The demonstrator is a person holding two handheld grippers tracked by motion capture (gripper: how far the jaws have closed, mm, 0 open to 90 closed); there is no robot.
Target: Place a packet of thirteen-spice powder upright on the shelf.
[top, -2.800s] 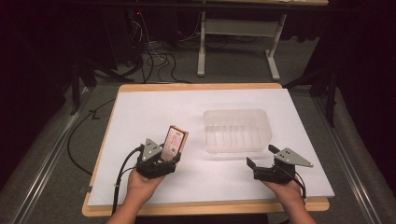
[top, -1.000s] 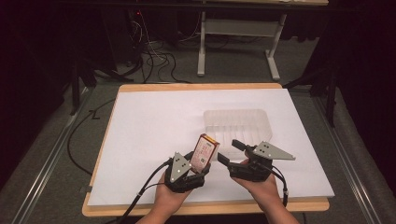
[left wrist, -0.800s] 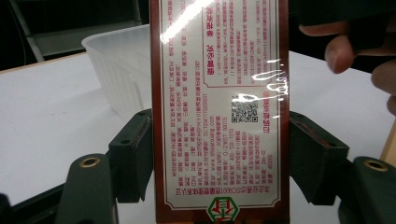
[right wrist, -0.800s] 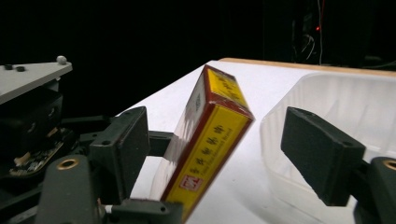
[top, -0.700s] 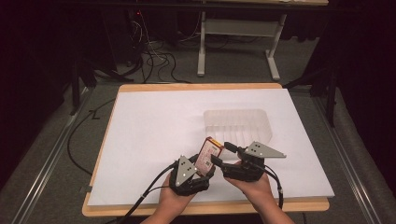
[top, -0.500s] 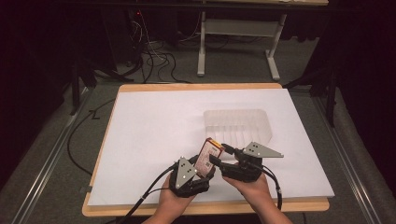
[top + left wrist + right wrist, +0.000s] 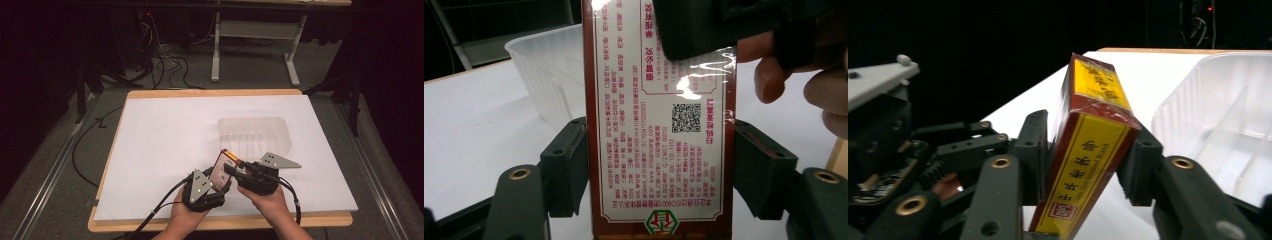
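Red-and-yellow box held above near edge of bench, between both tools, well apart from bench surface. Left hand-held gripper: jaws clamped on box's two narrow sides, per left gripper view; that view shows wrapped white printed face with QR code. Right hand-held gripper: jaws closed on box's broad faces, per right gripper view; that view shows yellow narrow side and tilted top. Clear plastic tray just beyond box, on white sheet. High view shows both hands close together.
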